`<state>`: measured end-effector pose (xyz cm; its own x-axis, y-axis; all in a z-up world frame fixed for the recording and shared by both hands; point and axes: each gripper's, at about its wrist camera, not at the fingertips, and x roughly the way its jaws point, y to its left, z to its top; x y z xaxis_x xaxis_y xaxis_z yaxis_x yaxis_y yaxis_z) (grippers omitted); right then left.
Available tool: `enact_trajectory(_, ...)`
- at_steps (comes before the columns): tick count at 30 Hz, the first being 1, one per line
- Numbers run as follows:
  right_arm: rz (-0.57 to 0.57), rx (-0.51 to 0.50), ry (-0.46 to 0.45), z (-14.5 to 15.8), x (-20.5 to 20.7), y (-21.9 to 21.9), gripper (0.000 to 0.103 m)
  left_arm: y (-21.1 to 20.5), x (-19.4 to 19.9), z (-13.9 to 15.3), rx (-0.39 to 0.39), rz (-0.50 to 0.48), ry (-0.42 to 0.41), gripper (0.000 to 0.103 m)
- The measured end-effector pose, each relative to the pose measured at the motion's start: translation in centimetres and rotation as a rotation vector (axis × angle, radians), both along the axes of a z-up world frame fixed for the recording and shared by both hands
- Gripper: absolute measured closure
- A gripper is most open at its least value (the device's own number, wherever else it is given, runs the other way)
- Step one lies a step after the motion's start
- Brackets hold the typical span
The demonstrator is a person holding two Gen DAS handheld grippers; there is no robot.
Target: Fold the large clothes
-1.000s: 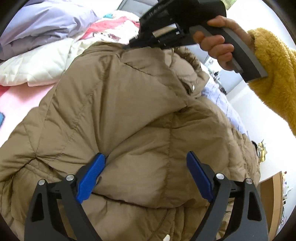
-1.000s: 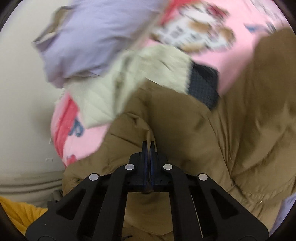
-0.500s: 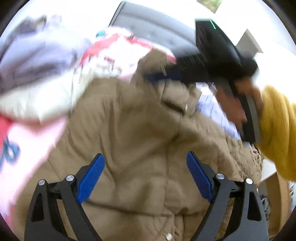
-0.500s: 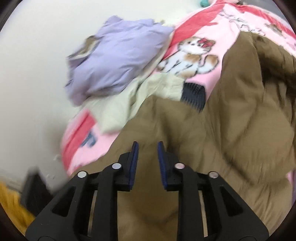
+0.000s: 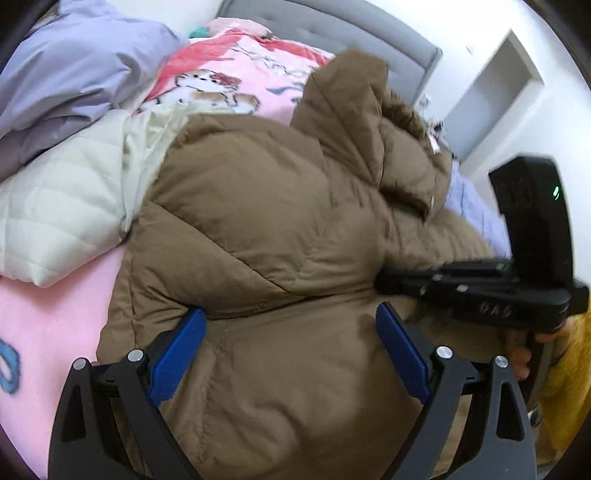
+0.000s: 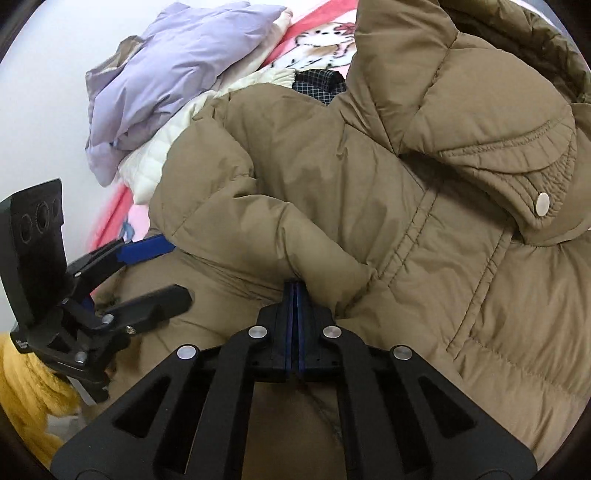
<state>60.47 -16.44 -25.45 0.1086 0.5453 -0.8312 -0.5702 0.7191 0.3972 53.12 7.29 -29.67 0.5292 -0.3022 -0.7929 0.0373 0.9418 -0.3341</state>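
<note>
A tan puffer jacket (image 5: 266, 221) with a hood lies spread on the pink bed; it fills the right wrist view (image 6: 406, 184) too. My left gripper (image 5: 288, 343) is open, its blue pads (image 5: 177, 347) straddling the jacket's lower part. It also shows in the right wrist view (image 6: 147, 266) at the left, jaws apart. My right gripper (image 6: 294, 291) is shut on a puffed fold of the jacket. It shows in the left wrist view (image 5: 384, 284) at the right edge of the jacket, tips buried in fabric.
A cream quilted garment (image 5: 62, 199) and a lilac jacket (image 5: 74, 62) are piled at the left of the pink blanket (image 5: 229, 81). A grey headboard (image 5: 332, 29) stands behind. A dark checked cloth (image 6: 321, 85) peeks out under the hood.
My right gripper let go of the hood edge, opened, swung down to the jacket's right side and shut on a fold there. The hood now lies flat. My left gripper stayed open.
</note>
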Motion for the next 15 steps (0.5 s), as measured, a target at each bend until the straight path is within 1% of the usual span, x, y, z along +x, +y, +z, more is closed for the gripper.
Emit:
enact_trajectory(2,-0.019,0.027,0.012,-0.3,0.1,-0.5,0.103,-0.4,-0.2,-0.1,0.044,-0.021,-0.007,0.012)
enact_trajectory(4,-0.06,0.075,0.037,-0.2,0.0,-1.2,0.102,-0.9,-0.7,0.5,0.095,-0.041,-0.023,0.012)
enact_trajectory(5,-0.084,0.092,0.047,0.3,0.0,-1.5,0.098,-1.2,-0.9,1.1,0.115,-0.044,-0.034,0.012)
enact_trajectory(6,-0.103,0.108,0.046,1.0,-0.2,-1.9,0.089,-1.4,-1.3,1.7,0.124,-0.038,-0.053,0.012)
enact_trajectory(7,-0.133,0.139,0.021,2.5,-0.7,-3.0,0.08,-1.6,-1.8,3.0,0.111,-0.035,-0.104,0.012)
enact_trajectory(8,-0.159,0.169,-0.013,3.8,-1.4,-4.1,0.055,-2.0,-2.4,4.5,0.093,-0.038,-0.16,0.011)
enact_trajectory(9,-0.197,0.207,-0.056,5.4,-2.4,-5.6,0.045,-2.9,-2.9,5.9,0.097,-0.043,-0.195,0.005)
enact_trajectory(10,-0.23,0.228,-0.083,6.5,-3.0,-6.9,0.037,-4.0,-3.1,7.0,0.102,-0.063,-0.215,0.005)
enact_trajectory(11,-0.273,0.249,-0.102,7.5,-3.8,-8.7,0.038,-4.9,-3.2,7.6,0.103,-0.084,-0.221,0.005)
enact_trajectory(12,-0.319,0.261,-0.108,8.2,-4.5,-10.5,0.037,-6.7,-3.3,8.4,0.107,-0.118,-0.221,0.005)
enact_trajectory(14,-0.493,0.236,-0.132,9.2,-6.7,-16.4,0.035,-9.4,-3.6,9.0,0.096,-0.158,-0.222,0.005)
enact_trajectory(15,-0.595,0.204,-0.143,9.2,-8.0,-19.6,0.034,-11.7,-3.8,9.1,0.083,-0.184,-0.22,0.005)
